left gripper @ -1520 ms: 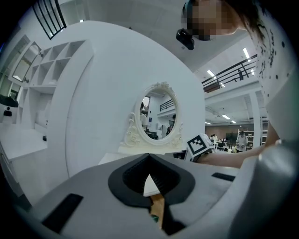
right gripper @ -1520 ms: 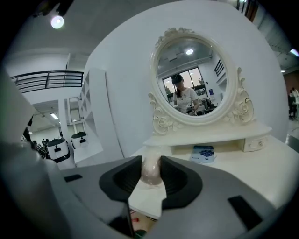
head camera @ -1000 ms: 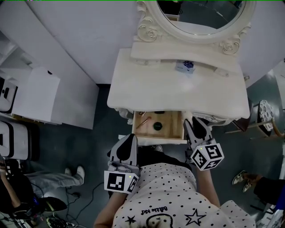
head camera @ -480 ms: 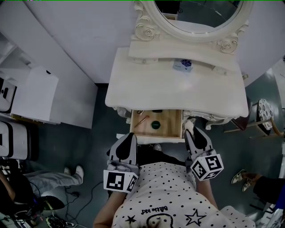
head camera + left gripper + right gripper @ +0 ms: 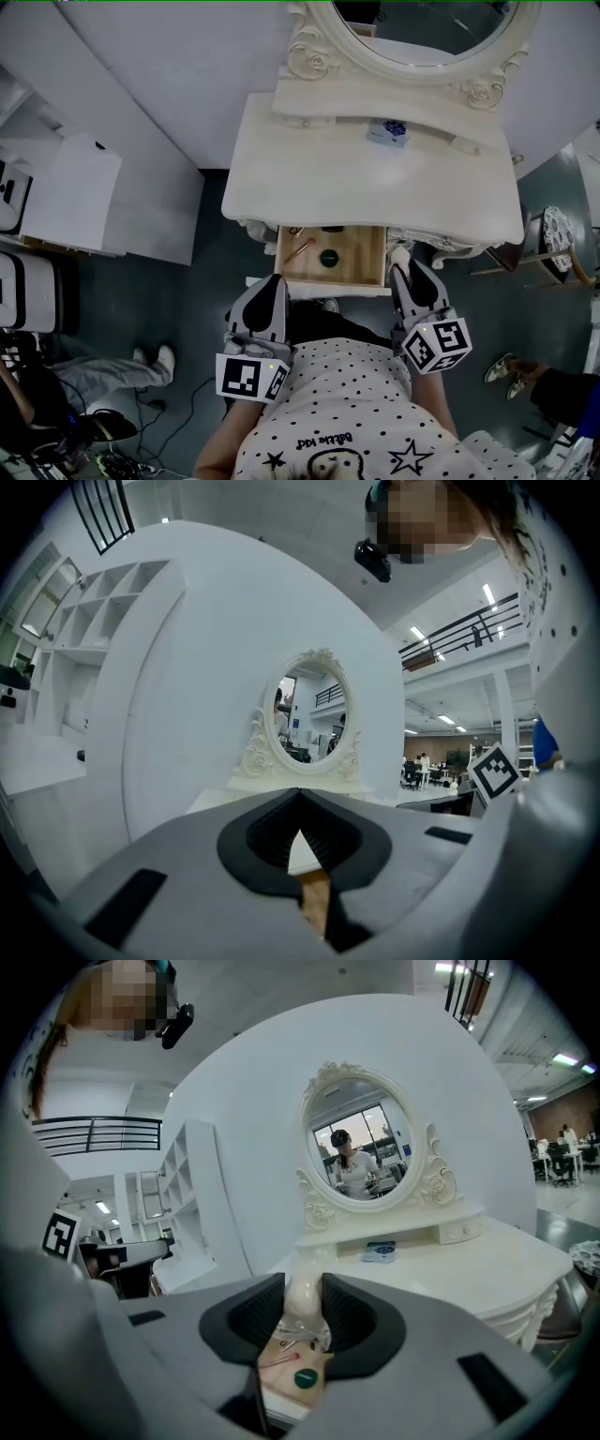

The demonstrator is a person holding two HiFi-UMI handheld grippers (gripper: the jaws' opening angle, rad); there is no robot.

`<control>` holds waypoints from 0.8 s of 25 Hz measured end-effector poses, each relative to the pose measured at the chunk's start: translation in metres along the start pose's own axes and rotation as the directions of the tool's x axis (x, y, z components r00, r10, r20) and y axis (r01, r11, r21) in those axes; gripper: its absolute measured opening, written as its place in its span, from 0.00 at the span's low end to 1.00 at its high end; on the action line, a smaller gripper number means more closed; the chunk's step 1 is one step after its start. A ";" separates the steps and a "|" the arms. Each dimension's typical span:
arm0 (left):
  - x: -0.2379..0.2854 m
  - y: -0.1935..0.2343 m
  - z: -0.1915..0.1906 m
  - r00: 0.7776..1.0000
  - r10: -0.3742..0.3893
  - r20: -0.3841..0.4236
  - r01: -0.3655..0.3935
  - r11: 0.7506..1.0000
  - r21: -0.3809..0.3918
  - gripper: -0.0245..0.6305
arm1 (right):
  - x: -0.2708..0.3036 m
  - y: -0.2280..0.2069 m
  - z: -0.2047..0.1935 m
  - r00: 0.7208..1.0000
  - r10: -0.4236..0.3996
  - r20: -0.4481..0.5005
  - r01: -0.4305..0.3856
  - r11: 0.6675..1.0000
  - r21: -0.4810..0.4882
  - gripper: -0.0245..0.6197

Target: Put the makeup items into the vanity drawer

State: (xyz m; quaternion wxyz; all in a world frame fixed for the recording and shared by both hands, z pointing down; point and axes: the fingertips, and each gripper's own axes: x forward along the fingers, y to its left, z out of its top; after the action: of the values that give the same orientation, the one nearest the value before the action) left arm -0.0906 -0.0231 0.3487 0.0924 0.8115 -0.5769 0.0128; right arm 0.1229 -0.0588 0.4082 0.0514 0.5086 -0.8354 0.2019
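Makeup pieces lie in the open vanity drawer (image 5: 364, 261), whose bare wooden bottom shows below the front edge of the worktop (image 5: 375, 192). A dark round compact (image 5: 328, 257) sits near the drawer's middle. A thin reddish stick (image 5: 300, 250) lies slanted at its 9 o'clock, close to the left wall. A few small things at the drawer's back edge, partly under the worktop, are too small to tell apart. One more item is outside the drawer: a small blue-and-white box (image 5: 387, 133) stands on the worktop at the drawer's 1 o'clock, just in front of the low shelf under the oval mirror (image 5: 422, 28).

The right hand-held gripper (image 5: 410, 274) is at the drawer's 4 o'clock, beside its front right corner. Its jaws stand apart with nothing gripped, and through the gap its own view shows the vanity's carved front and the drawer with the compact. The left hand-held gripper (image 5: 274, 281) is at the drawer's 7 o'clock, just off the front left corner. Its jaws meet at the tips and hold nothing.

Both grippers point toward the vanity from in front of the person's dotted shirt (image 5: 347, 403). A white cabinet (image 5: 75, 197) stands well apart at the drawer's 9 o'clock.
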 end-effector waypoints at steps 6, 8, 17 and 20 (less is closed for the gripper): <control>-0.003 0.012 0.009 1.000 -0.030 -0.006 0.030 0.999 0.033 0.05 | 0.020 0.013 0.000 1.000 -0.016 -0.020 0.016 1.000 -0.015 0.24; -0.004 0.019 0.010 0.999 -0.038 -0.014 0.038 0.999 0.031 0.05 | 0.028 0.016 -0.001 0.999 -0.025 -0.029 0.024 0.999 -0.030 0.24; -0.008 0.052 0.009 0.999 -0.036 -0.028 0.036 0.999 0.020 0.05 | 0.068 0.010 -0.033 0.994 -0.061 -0.087 0.057 0.997 -0.046 0.24; -0.008 0.063 0.009 0.999 -0.033 -0.036 0.034 0.999 0.019 0.05 | 0.081 0.003 -0.051 0.990 -0.073 -0.124 0.068 0.997 -0.043 0.24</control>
State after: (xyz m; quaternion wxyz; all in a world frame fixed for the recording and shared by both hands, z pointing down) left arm -0.1534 -0.0366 0.3476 0.0949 0.8215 -0.5614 0.0316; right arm 0.0754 -0.1049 0.4780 0.1205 0.5231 -0.8158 0.2154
